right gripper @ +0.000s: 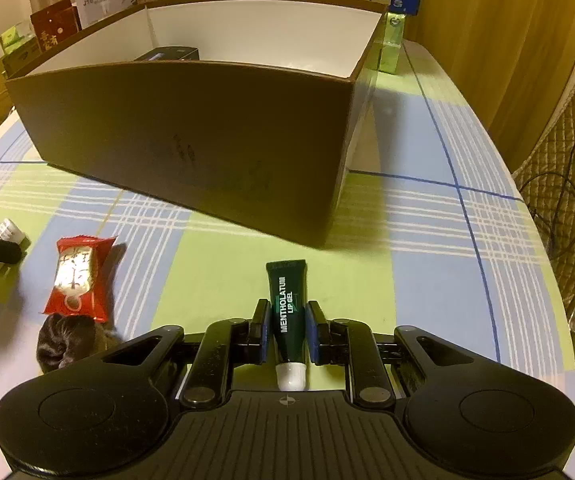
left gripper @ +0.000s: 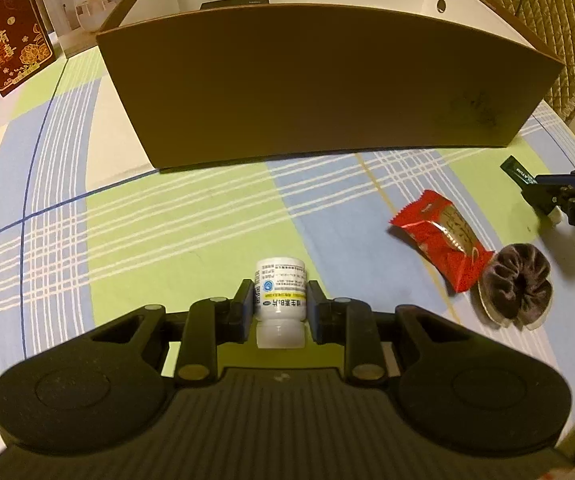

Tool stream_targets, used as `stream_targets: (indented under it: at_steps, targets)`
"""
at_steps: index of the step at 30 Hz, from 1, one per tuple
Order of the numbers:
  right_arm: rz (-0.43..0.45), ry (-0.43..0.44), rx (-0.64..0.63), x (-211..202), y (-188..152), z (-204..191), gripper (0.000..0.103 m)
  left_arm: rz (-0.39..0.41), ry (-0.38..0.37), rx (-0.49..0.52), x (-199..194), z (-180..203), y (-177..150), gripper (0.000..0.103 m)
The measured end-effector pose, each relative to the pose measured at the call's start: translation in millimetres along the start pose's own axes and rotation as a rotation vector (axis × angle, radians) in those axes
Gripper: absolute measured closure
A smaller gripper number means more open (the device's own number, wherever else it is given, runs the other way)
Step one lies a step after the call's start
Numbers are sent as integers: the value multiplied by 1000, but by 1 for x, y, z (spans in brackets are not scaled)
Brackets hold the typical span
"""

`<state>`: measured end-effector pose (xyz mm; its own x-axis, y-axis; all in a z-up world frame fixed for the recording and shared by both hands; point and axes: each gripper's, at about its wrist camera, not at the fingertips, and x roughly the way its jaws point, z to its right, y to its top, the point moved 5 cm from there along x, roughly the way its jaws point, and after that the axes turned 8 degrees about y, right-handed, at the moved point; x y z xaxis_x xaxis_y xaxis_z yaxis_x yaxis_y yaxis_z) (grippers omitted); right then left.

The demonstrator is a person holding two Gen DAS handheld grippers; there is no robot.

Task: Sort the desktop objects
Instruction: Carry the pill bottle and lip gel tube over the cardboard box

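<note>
I am pinching the lip gel tube in the right gripper, its long axis running forward between the fingers toward the brown box. I am gripping the white bottle in the left gripper, and the box is standing straight ahead of both.

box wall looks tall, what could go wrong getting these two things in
1. The left claw holds the pill bottle near its cap end; it might tip or slip on the lift.
2. The lip gel tube in the right claw sticks out forward and could catch the brown box wall.

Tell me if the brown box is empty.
Not empty: the open-topped brown cardboard box holds a dark flat rectangular box against its white back wall. Its floor is hidden.
</note>
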<state>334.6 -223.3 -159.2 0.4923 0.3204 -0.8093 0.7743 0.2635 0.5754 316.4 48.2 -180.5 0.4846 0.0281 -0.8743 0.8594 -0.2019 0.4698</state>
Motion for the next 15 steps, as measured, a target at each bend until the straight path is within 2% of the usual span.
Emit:
stream_targets:
  at_steps: [7, 15]
  targets:
    - [-16, 20, 6, -5, -6, -5, 89, -5, -1, -5, -4, 5, -4, 80]
    - [-7, 109, 50, -20, -12, -17, 89, 23, -8, -12, -18, 8, -2, 80]
